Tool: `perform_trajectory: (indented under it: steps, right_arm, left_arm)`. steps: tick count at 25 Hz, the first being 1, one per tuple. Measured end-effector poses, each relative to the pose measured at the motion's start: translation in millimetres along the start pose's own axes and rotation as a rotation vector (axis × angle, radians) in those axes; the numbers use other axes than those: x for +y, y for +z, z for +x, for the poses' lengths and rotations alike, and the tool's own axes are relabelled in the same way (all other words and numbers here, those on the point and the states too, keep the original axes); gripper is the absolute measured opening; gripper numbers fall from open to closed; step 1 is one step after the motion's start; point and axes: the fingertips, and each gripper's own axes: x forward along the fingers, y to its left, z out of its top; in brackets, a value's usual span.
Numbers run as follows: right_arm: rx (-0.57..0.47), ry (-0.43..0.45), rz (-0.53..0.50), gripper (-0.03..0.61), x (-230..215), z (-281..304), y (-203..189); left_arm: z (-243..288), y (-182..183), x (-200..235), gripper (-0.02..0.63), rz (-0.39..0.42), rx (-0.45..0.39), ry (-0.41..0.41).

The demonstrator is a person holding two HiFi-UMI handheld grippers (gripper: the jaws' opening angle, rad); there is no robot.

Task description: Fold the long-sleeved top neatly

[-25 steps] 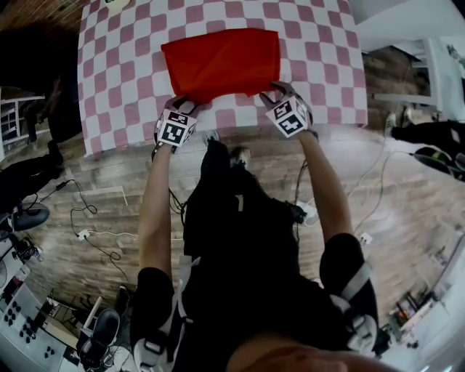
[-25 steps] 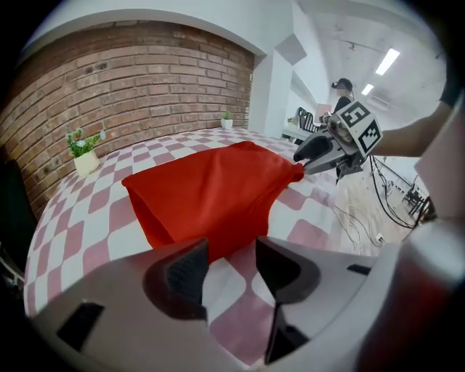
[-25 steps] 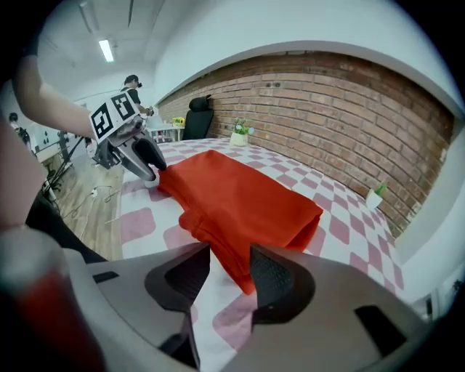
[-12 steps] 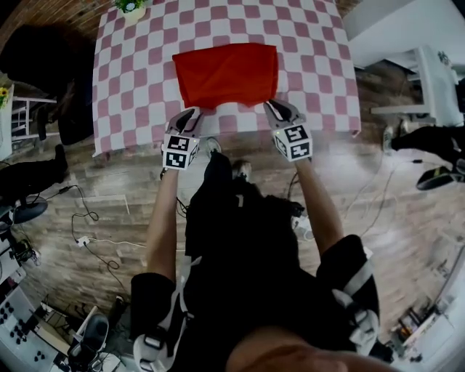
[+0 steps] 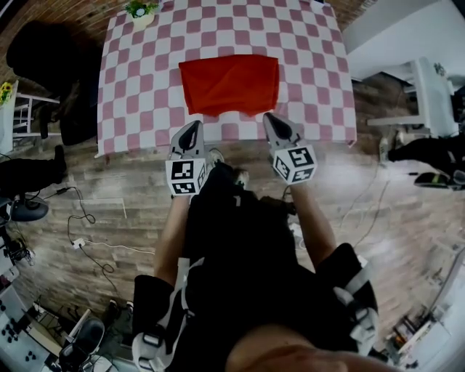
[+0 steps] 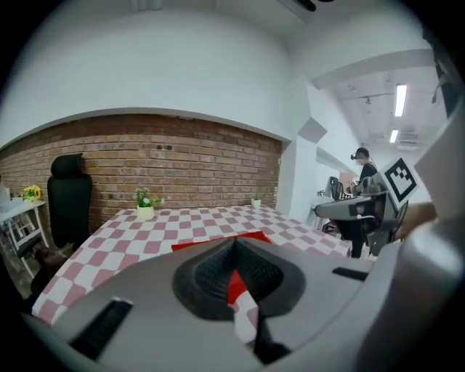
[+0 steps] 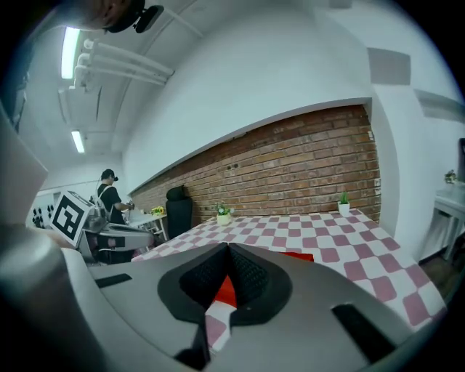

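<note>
Garment: red folded long-sleeved top (image 5: 229, 83) on checked desk (image 5: 145, 87); likely soft, light, limp.
Hold: best pinched at near corners, through all layers.
Left tongs (image 5: 195, 126), right tongs (image 5: 270, 118): just closed together, nothing between.

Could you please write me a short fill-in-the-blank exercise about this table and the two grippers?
1. The folded top on the checkered tablecloth is ____ in colour.
2. In the head view, a potted plant stands at the tablecloth's far ____ corner.
3. The left gripper and the right gripper each hold ____.
Missing words: red; left; nothing.
Both grippers' jaws have just closed, with nothing between them.
</note>
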Motion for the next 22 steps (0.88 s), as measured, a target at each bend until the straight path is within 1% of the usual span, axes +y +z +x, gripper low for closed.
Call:
perform_trajectory:
  steps: [4,7,13,17,19,22]
  right_arm:
    - [0.000,0.017,-0.026,0.009,10,13,21]
    - [0.006,0.029,-0.053,0.009,13,29,30]
    - [0.062,0.074,-0.126,0.009,28,74,45]
    - [0.069,0.105,-0.163,0.009,40,104,57]
    - [0.080,0.113,-0.163,0.009,46,115,59]
    - [0.081,0.156,-0.184,0.009,57,130,69]
  left_arm:
    - [-1,16,8,0.006,0.001,-0.042,0.027]
    - [2,21,23,0.006,-0.009,-0.051,0.044]
    - [14,29,63,0.006,-0.044,-0.042,0.063]
    - [19,31,86,0.006,-0.054,-0.042,0.068]
    - [19,29,93,0.006,-0.064,-0.035,0.074]
    - [18,26,98,0.006,-0.082,-0.022,0.079]
